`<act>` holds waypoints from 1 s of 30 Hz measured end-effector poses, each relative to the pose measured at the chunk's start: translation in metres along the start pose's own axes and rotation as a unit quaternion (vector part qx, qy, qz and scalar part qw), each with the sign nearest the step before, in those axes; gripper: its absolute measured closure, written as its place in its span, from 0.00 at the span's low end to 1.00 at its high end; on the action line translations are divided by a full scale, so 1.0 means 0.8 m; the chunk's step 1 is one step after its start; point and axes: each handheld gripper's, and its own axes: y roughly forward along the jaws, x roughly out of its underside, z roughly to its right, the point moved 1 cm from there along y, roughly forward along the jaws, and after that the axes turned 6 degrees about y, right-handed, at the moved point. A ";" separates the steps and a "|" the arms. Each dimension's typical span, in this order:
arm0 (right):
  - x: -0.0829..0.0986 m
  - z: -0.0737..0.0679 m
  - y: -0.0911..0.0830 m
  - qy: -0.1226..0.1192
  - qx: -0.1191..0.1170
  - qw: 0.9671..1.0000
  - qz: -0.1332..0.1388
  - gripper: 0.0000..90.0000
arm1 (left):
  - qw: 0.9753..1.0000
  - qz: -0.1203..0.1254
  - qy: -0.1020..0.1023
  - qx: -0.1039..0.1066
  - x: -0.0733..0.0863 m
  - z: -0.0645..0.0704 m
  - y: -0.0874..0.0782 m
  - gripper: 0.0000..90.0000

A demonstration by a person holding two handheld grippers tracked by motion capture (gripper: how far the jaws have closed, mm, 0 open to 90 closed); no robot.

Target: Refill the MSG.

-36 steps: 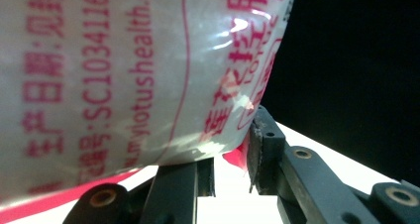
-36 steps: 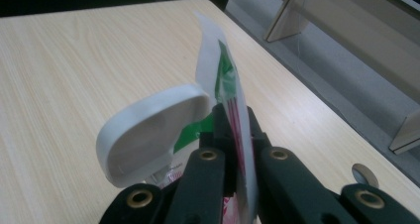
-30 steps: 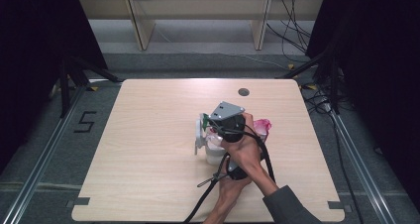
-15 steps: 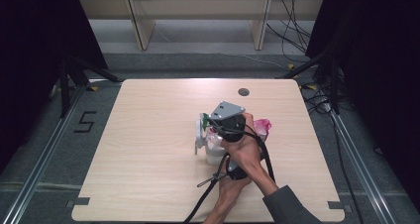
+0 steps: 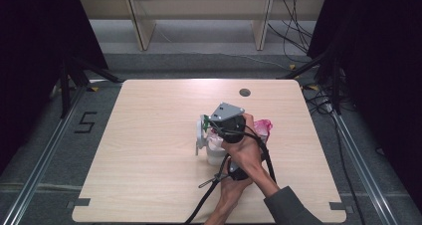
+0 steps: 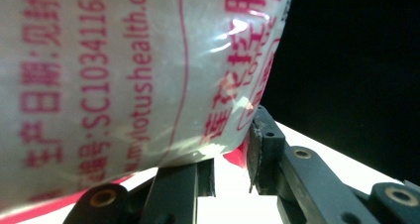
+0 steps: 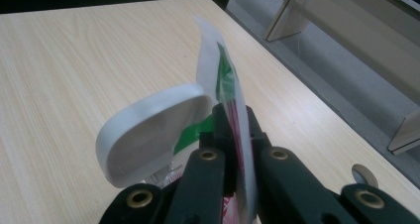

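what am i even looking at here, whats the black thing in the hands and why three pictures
There is no machine here. A person stands at a wooden table and holds a hand tool in each hand, each ending in a two-jaw gripper.

The high view looks down on the table from above the person's side; their forearms come in from the bottom. The grey three-cornered plate sits on top of one gripper.

The other two pictures come from small cameras riding on the grippers, looking along the black jaws.

The right gripper is shut on the thin edge of a plastic packet, next to a white hinged lid that stands open.

The left gripper sits right under a pale bag with red print; its jaws stand a little apart, and whether they pinch the bag I cannot tell.

Something pink lies on the table beside the hands.
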 end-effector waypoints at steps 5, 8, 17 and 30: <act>0.000 0.002 0.002 -0.002 0.000 1.000 -0.001 1.00 | 1.000 0.005 -0.006 0.003 0.000 0.000 0.002 0.83; -0.001 0.003 0.002 0.006 -0.001 1.000 0.000 1.00 | 1.000 0.005 -0.008 0.000 0.000 0.000 0.002 0.83; -0.001 0.003 0.003 -0.003 0.002 1.000 0.001 1.00 | 1.000 -0.014 -0.006 -0.003 -0.003 -0.002 0.000 0.83; -0.002 0.008 0.002 0.002 -0.004 1.000 0.002 1.00 | 1.000 0.005 -0.001 -0.002 -0.001 -0.002 0.004 0.83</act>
